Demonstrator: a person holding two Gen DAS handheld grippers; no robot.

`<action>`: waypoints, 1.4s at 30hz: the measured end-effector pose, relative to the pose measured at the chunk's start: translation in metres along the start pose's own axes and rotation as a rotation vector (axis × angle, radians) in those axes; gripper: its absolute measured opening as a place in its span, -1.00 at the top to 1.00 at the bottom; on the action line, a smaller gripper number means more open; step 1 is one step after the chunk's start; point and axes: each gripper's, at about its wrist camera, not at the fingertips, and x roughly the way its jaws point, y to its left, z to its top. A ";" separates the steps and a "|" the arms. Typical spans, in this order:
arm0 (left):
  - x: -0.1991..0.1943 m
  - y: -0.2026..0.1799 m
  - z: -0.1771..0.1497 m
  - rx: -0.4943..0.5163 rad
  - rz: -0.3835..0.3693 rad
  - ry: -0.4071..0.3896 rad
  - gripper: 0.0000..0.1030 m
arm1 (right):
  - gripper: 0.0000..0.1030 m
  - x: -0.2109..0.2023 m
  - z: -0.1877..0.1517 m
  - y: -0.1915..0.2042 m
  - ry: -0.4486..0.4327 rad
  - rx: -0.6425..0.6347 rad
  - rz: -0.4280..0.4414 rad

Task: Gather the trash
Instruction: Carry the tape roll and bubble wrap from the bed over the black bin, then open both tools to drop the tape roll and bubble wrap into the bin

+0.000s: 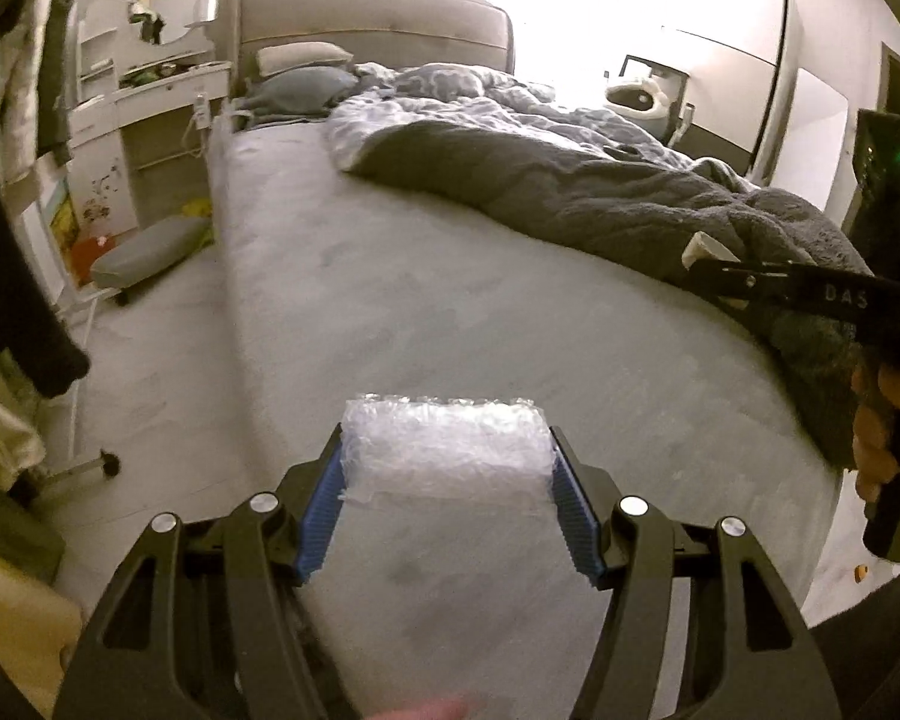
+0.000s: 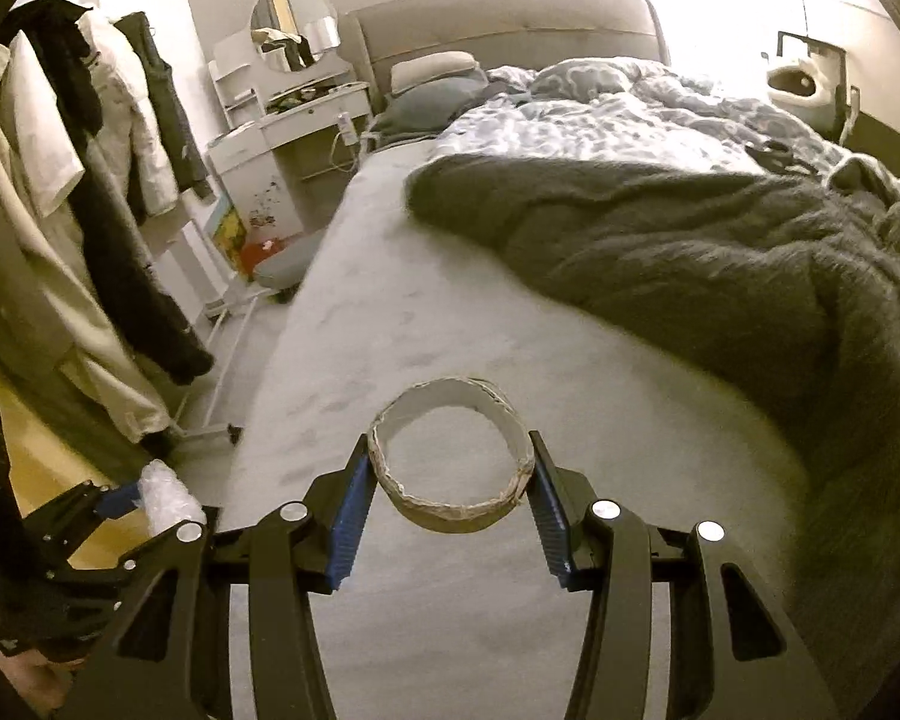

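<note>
While both grippers carry trash above the bed (image 1: 426, 312), no bin shows.
Left gripper (image 1: 447, 459) pinches a bubble wrap wad (image 1: 444, 450) between its pads; right gripper (image 2: 450, 474) clamps a cardboard tape ring (image 2: 450, 468) likewise. Judged best: keep both squeezes steady, light on the ring.

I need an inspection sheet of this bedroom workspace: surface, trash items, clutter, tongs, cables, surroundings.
Surface: grey bed sheet, largely bare; dark grey fluffy blanket bunched on one side.
Job's things: clear bubble wrap piece and flattened cardboard tape ring, both held over the bed.
Clutter: nothing seen on the bare sheet.
Grippers: left tongs shut on the bubble wrap; right tongs shut on the ring.
Cables: white cord hanging by the white dressing table.
Surroundings: hanging clothes, round mirror, grey padded headboard.
</note>
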 end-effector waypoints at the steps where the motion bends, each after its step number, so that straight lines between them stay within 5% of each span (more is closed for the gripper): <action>1: -0.005 0.009 -0.005 -0.013 0.005 0.002 -0.27 | 0.03 0.000 -0.003 0.007 0.004 -0.001 0.008; 12: -0.016 0.082 -0.040 -0.086 0.085 0.059 -0.27 | 0.03 0.002 -0.018 0.101 0.026 -0.082 0.072; 25: 0.007 0.142 -0.089 -0.163 0.130 0.221 -0.28 | 0.03 0.056 -0.028 0.183 0.112 -0.171 0.135; 34: 0.018 0.179 -0.120 -0.263 0.150 0.357 -0.28 | 0.03 0.082 -0.041 0.217 0.173 -0.224 0.180; 42: 0.008 0.205 -0.131 -0.312 0.142 0.398 -0.35 | 0.03 0.107 -0.057 0.247 0.237 -0.259 0.210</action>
